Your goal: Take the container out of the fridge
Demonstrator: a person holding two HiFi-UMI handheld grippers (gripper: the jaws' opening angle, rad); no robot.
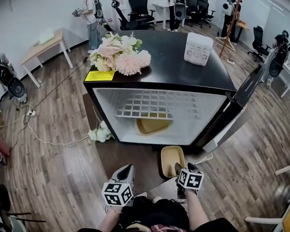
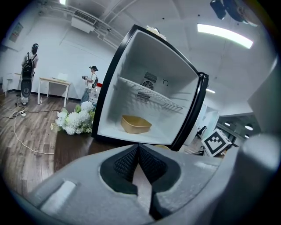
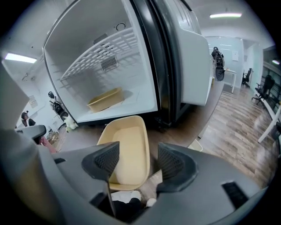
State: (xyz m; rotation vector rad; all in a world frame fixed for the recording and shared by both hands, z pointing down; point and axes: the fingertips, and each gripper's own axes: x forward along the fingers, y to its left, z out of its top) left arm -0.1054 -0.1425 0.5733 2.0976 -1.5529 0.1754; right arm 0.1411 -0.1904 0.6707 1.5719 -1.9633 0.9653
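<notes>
A black mini fridge (image 1: pixel 171 70) stands open on a dark table (image 1: pixel 132 157). One tan container (image 1: pixel 152 126) lies on the fridge floor under the white wire shelf (image 1: pixel 151 105); the left gripper view shows this container (image 2: pixel 136 124) too. A second tan container (image 1: pixel 172 161) sits on the table in front of the fridge. My right gripper (image 1: pixel 181 170) is open just behind it. In the right gripper view that container (image 3: pixel 128 154) lies between and beyond the spread jaws (image 3: pixel 138 159), its pads off the rim. My left gripper (image 1: pixel 125 176) is shut on nothing (image 2: pixel 138 151), left of the container.
The fridge door (image 1: pixel 241 98) hangs open to the right. A flower bunch (image 1: pixel 120 54) and a white box (image 1: pixel 198 48) sit on the fridge top. White flowers (image 1: pixel 100 134) lie on the table at the fridge's left. Cables, desks, chairs and a person (image 1: pixel 90 19) fill the room behind.
</notes>
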